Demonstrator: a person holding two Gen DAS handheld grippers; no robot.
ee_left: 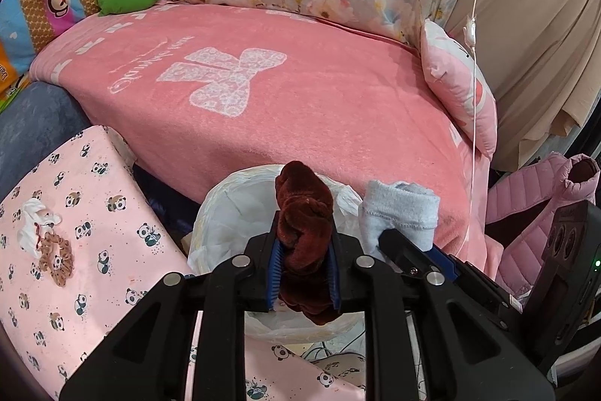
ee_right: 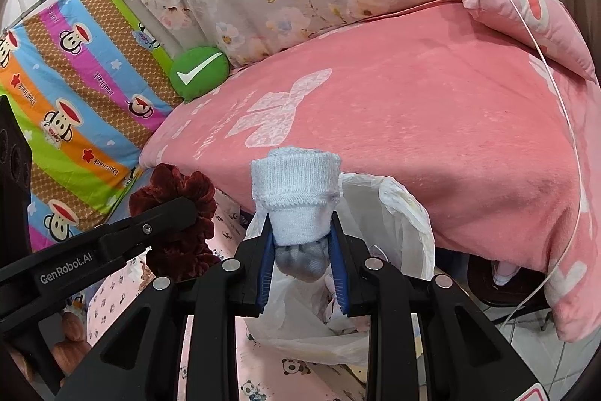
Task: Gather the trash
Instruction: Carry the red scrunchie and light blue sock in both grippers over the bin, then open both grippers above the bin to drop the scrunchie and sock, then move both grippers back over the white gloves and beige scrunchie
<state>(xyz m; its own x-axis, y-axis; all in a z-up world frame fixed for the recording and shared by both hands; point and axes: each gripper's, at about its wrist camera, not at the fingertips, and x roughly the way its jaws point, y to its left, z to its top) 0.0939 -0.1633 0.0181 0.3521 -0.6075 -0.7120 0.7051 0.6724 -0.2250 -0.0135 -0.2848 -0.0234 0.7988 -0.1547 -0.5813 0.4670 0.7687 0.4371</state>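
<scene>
My left gripper point(ee_left: 305, 264) is shut on a dark red velvet scrunchie point(ee_left: 304, 213) and holds it over a bin lined with a white plastic bag point(ee_left: 225, 217). My right gripper point(ee_right: 302, 250) is shut on a rolled light blue sock point(ee_right: 296, 190) and holds it above the same white bag point(ee_right: 394, 213), which holds crumpled items. The sock point(ee_left: 398, 213) shows in the left wrist view just right of the scrunchie. The scrunchie point(ee_right: 176, 213) and the left gripper's finger show at the left of the right wrist view.
A pink blanket point(ee_left: 300, 100) covers the bed behind the bin. A panda-print pink surface point(ee_left: 94, 213) at the left carries a brown patterned scrunchie point(ee_left: 56, 258) and a white crumpled piece point(ee_left: 32, 224). A pink jacket point(ee_left: 533, 213) lies at the right. A white cable point(ee_left: 475, 25) hangs down.
</scene>
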